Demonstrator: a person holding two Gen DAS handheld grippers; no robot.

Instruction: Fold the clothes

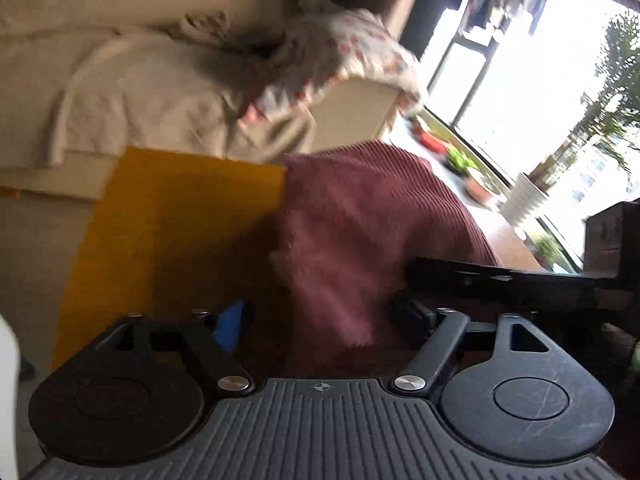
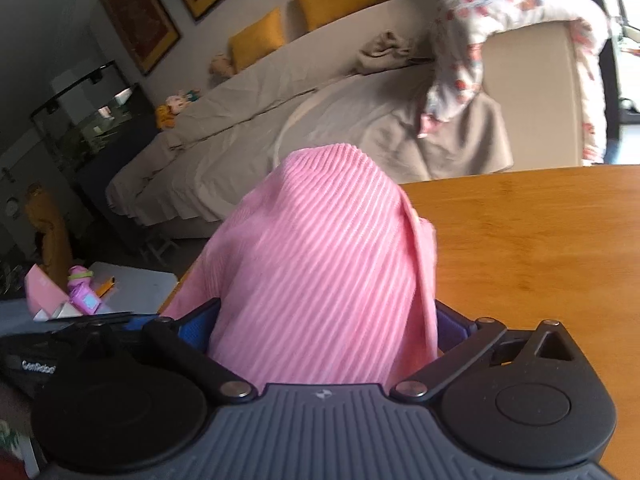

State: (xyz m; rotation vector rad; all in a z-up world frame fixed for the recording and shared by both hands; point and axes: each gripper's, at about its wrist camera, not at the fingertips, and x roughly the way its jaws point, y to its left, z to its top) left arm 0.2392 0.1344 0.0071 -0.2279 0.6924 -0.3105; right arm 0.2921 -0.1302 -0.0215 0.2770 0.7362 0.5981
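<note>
Wooden table (image 2: pixel 540 240); right tool (image 2: pixel 326 332) apparently grips pink ribbed garment (image 2: pixel 320 240).

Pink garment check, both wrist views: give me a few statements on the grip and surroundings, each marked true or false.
1. The right gripper has the pink garment between its fingers. True.
2. The garment lies flat on the table. False: it bulges up in front of the right gripper.
3. The garment is ribbed. True.
4. The left gripper points at bare table only. False: the garment fills the space between its fingers.
5. A floral blanket hangs over the sofa arm. True.
6. The sofa cushions are blue. False: they are yellow.
</note>
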